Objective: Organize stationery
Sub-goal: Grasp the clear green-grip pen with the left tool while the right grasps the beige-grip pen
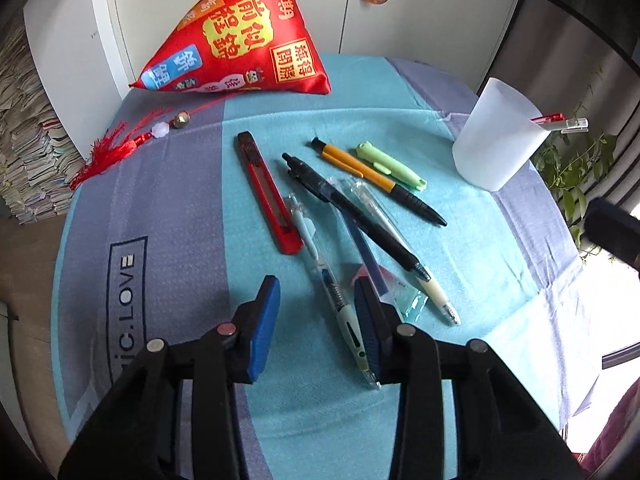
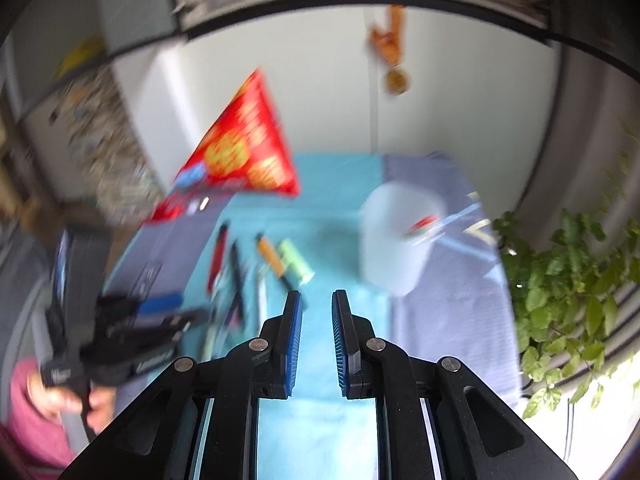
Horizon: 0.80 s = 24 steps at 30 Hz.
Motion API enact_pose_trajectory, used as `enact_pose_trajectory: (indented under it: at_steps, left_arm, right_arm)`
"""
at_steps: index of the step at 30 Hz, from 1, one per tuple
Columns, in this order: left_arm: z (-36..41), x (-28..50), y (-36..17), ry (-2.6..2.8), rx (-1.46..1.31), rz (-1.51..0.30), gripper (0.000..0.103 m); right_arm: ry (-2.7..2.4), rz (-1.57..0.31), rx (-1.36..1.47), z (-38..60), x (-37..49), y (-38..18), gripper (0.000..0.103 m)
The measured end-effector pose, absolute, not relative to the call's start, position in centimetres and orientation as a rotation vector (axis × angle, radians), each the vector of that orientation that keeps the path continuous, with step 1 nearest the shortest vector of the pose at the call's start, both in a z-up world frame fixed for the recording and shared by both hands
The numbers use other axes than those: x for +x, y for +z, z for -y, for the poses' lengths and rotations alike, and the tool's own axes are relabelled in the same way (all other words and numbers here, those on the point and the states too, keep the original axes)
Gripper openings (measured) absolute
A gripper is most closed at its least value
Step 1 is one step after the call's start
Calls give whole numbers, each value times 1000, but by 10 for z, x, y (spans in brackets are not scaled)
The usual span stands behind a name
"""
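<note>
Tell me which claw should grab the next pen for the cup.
Probably left. The left claw sits low over the pile, a clear pen between its fingers. The right claw is empty, away from the pens.

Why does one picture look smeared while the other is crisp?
Right wrist view: motion blur smears the cup, pens and red pouch; only the claw looks sharp. Left wrist view: crisp, though the fisheye lens bends the table edges, and window light glares at the right.
</note>
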State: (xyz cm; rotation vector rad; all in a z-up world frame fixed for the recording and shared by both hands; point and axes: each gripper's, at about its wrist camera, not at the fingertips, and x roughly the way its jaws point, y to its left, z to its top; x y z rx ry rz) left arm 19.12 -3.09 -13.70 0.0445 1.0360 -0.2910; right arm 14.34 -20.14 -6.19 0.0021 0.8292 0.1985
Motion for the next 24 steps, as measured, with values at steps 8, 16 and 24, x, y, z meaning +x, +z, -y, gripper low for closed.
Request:
enact_pose_trajectory:
  at_steps: [8, 16, 24]
  left_arm:
    - [35, 180, -154, -351, 45, -1097, 36]
    - [29, 175, -153, -413, 2, -1082, 12]
    - [19, 170, -148, -397, 18, -1056, 9]
  right_arm:
    - [314, -987, -79, 157, 154, -123, 14]
    - [295, -1049, -96, 151, 171, -147, 14]
    - [275, -1038, -132, 144, 182, -159, 11]
